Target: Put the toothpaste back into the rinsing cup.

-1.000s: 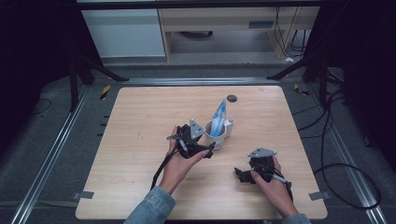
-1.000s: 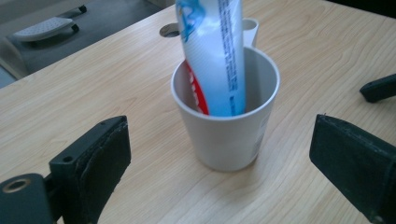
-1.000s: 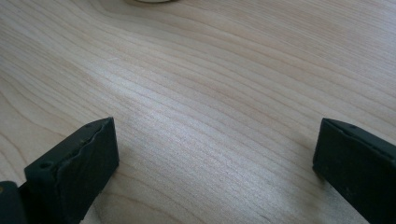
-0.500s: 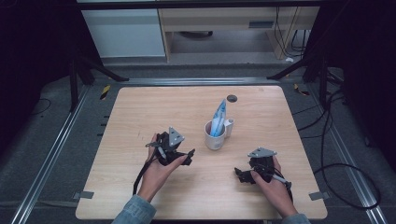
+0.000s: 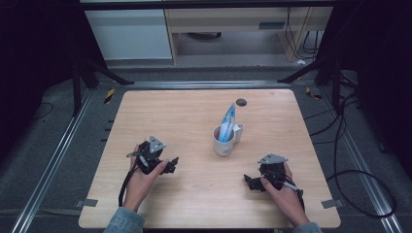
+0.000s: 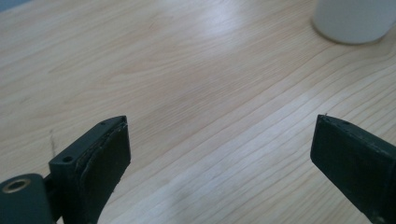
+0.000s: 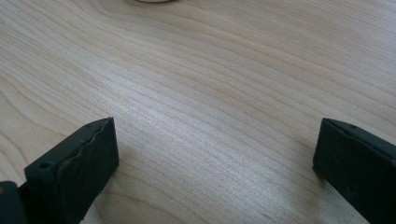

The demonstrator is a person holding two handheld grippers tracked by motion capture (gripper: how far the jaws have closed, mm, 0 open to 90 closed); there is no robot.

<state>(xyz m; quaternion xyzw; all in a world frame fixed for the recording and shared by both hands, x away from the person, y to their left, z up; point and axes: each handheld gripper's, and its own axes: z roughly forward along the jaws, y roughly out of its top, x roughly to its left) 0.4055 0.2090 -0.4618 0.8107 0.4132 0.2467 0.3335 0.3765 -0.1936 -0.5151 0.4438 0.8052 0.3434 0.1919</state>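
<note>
While both tongs rest released on the bench | left tongs, right tongs: jaws apart, empty | mug: mid-bench between them, upright | blue-white pouch: inside, light, crinkly, likely slippery | grip: pouch tip or mug handle.

mug mid-table – bare wood seemingly all around
</note>
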